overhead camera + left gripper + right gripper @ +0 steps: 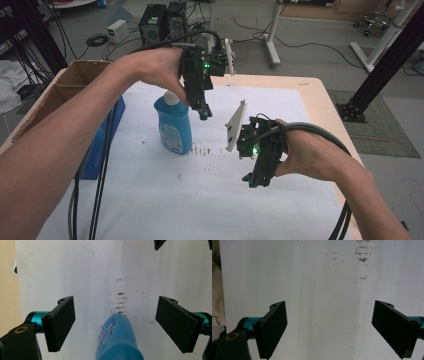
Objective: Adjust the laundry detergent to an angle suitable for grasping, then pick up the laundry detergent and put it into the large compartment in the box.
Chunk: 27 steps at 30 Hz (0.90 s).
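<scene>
1. Blue detergent bottle (pixel 173 125) with a white cap stands upright on the white sheet (pixel 210 200) covering the table, left of centre, just beside a cardboard box (pixel 75 80) at the table's left edge.
2. Left gripper (pixel 204 114) hangs above and just right of the bottle, pointing down. In the left gripper view (pixel 117 322) its jaws stand wide apart with the bottle's body between them at the bottom; the pads touch nothing. Judged: lined up to straddle the bottle for a grasp, not yet taken.
3. Right gripper (pixel 250 181) is held over bare sheet, well apart from the bottle. In the right gripper view (pixel 329 327) its jaws are wide open and empty. Judged: parked clear so it does not crowd the left.
4. Brown smudge marks (pixel 205 150) on the sheet beside the bottle's base.
</scene>
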### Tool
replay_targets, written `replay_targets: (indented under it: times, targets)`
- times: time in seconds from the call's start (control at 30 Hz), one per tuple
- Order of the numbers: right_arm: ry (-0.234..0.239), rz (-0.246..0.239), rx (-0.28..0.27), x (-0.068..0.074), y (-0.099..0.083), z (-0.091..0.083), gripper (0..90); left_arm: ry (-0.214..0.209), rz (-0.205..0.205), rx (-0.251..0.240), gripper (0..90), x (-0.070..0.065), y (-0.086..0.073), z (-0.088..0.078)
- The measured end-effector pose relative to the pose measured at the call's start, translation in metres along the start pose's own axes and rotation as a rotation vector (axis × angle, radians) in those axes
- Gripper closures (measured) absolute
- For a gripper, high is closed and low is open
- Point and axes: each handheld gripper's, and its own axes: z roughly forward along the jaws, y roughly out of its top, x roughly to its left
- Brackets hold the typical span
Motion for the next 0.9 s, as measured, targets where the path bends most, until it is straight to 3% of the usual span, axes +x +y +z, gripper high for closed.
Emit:
replay_targets:
  times: [0.53,0.63,0.9]
  targets:
    - [-0.015,-0.004,-0.008,0.003,-0.002,-0.004,12.2,-0.007,0.025,0.025,16.1,-0.006,0.006,0.002]
    - [-0.016,-0.002,-0.01,0.004,-0.002,-0.005,12.2,-0.015,0.025,0.009,16.1,-0.007,0.005,-0.001]
    - [-0.016,0.0,-0.008,0.006,-0.005,-0.007,12.2,-0.044,0.079,-0.002,16.1,-0.004,-0.005,-0.003]
